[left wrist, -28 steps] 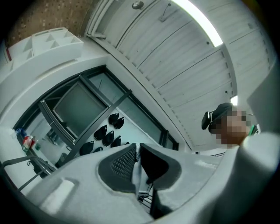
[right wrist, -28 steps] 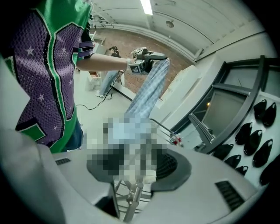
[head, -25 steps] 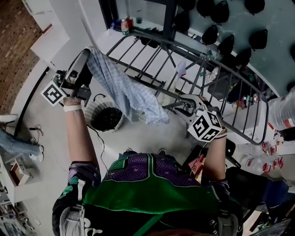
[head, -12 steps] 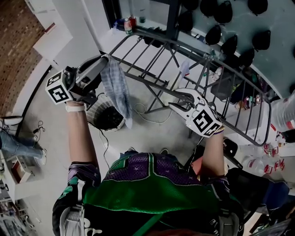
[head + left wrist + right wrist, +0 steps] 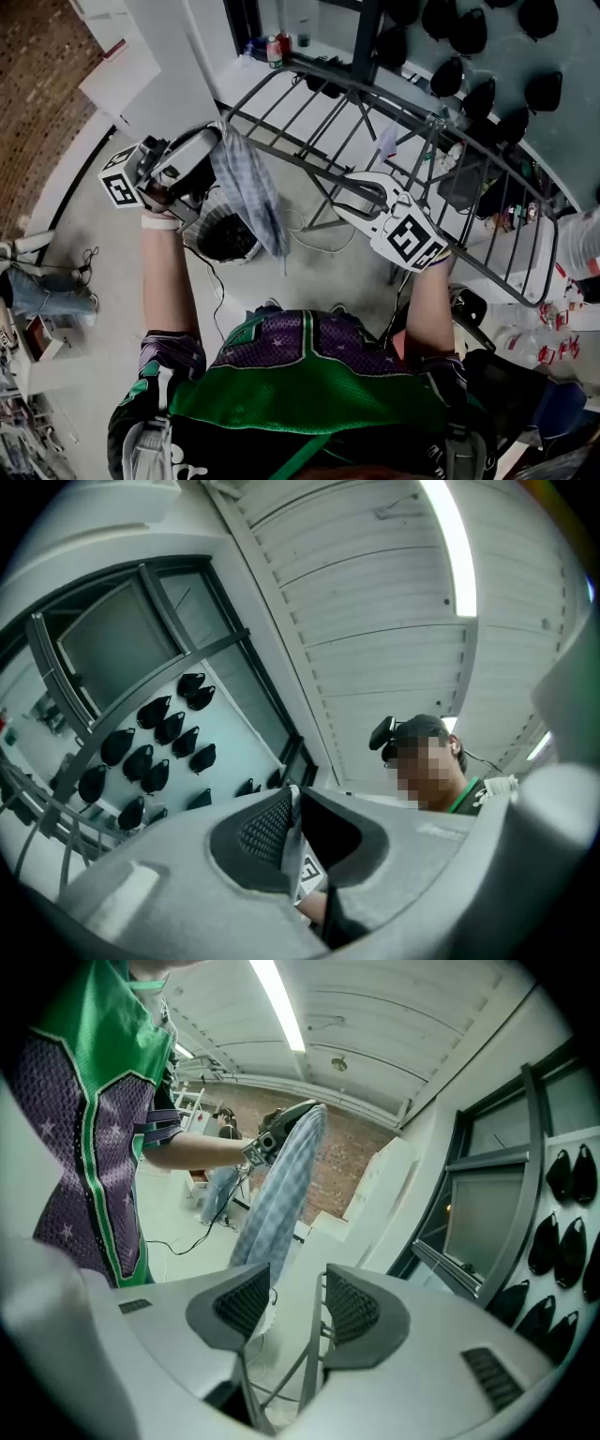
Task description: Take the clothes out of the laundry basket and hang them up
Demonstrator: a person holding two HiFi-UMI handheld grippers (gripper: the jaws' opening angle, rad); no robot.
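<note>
A blue-checked cloth [image 5: 251,192] hangs straight down in a narrow strip from my left gripper [image 5: 216,141], which is shut on its top edge. In the left gripper view the jaws point upward, with a thin fold of the cloth [image 5: 302,866] pinched between them. The cloth dangles beside the near rail of the dark metal drying rack [image 5: 375,112]. Below it stands the white woven laundry basket [image 5: 202,246], dark inside. My right gripper [image 5: 349,197] stands open over the rack's bars, apart from the cloth [image 5: 277,1194], with a rack bar showing behind its jaws.
Bottles [image 5: 274,49] stand on a ledge beyond the rack. Dark rounded pieces [image 5: 469,94] dot the wall behind it. A cable [image 5: 202,272] trails across the floor near the basket. Clutter lies at the far right [image 5: 553,319] and the left edge [image 5: 37,291].
The cloth, spread wide toward the right gripper a second ago, now hangs as a narrow strip from the left gripper. The left gripper moved right and tilted up; the right gripper rose slightly.
</note>
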